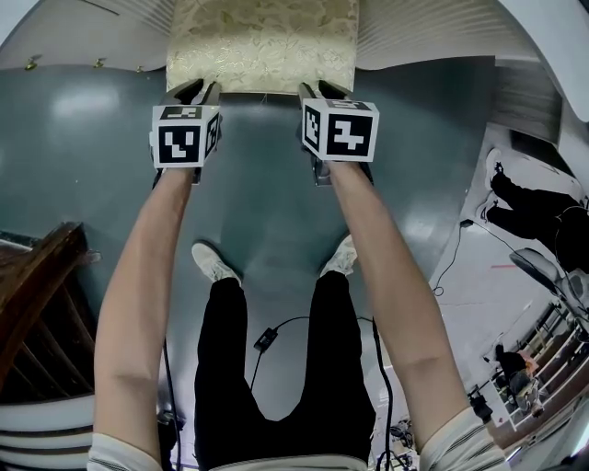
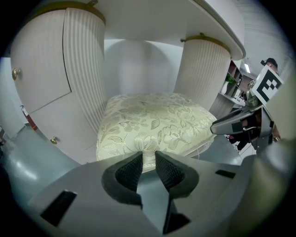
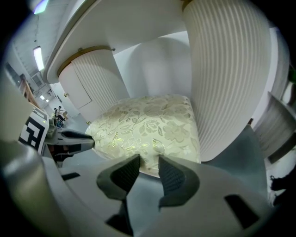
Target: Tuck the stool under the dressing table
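While your left gripper (image 2: 148, 155) and right gripper (image 3: 148, 159) each have jaws pinched on the stool (image 1: 262, 46), at its cushion's 7 and 5 o'clock corners, the stool sits at 12 o'clock, partly under the dressing table (image 1: 423, 28).

The person wore black trousers (image 1: 225, 368), pale laced shoes (image 1: 213, 264) and short sleeves (image 1: 460, 446) striped white and grey. A thin black cable (image 1: 293, 321) with a small box hung between the legs. The left tongs (image 1: 195, 89) and right tongs (image 1: 324, 89) were grey, with ribbed black pads (image 2: 129, 172), and each bore a white cube (image 1: 184, 136) with black square markers.
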